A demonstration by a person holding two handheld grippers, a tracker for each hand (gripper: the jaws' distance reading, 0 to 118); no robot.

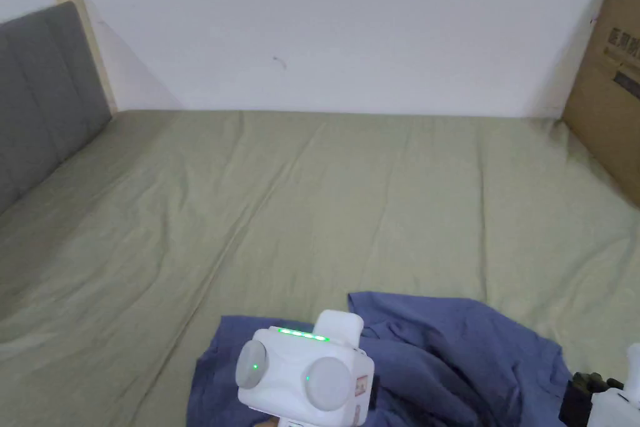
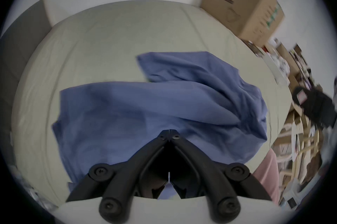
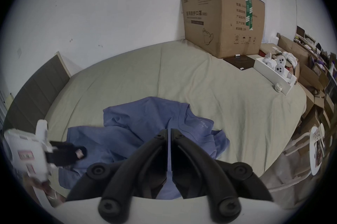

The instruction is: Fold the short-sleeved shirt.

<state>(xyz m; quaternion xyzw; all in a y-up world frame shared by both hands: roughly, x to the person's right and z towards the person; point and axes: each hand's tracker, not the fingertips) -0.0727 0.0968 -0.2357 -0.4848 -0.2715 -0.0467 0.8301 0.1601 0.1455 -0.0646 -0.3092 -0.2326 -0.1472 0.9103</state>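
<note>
The blue shirt (image 3: 145, 129) lies in a messy heap on the bed (image 3: 209, 85). No fold is made yet. Both grippers (image 2: 169, 131) (image 3: 168, 130) hang above it, jaws closed and empty.

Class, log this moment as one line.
shirt: crumpled on bed | left gripper: shut, empty | right gripper: shut, empty | fold: not begun

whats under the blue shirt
The blue shirt lies crumpled on the green bedsheet, which shows all around it. Whatever else may sit beneath its bunched folds is covered and can't be seen.
</note>
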